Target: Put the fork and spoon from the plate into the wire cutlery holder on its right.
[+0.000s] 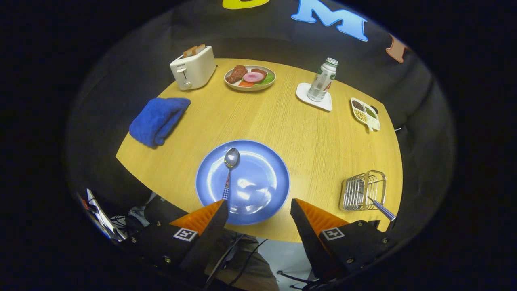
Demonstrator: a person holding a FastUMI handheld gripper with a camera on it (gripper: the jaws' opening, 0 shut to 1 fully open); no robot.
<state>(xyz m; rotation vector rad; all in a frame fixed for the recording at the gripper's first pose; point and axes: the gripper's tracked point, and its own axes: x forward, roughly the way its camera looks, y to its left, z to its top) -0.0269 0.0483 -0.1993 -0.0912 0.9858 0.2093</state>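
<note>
Spoon (229, 171) bowl points away; gripper (258, 208) agape

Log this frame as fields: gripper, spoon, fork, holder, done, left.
gripper: gripper open, empty, fingers at plate's near edge
spoon: spoon on plate, handle end by one finger
fork: checked handle sticks out of holder
holder: holder right of plate, on table
done: fork, judging by that handle
left: spoon

Spoon (229, 171) handle end hidden behind a finger (210, 218) of the wide-open gripper (258, 208). Checkered handle (383, 209) pokes from wire holder (362, 190); its head is lost among the wires, can't tell fork or not.
</note>
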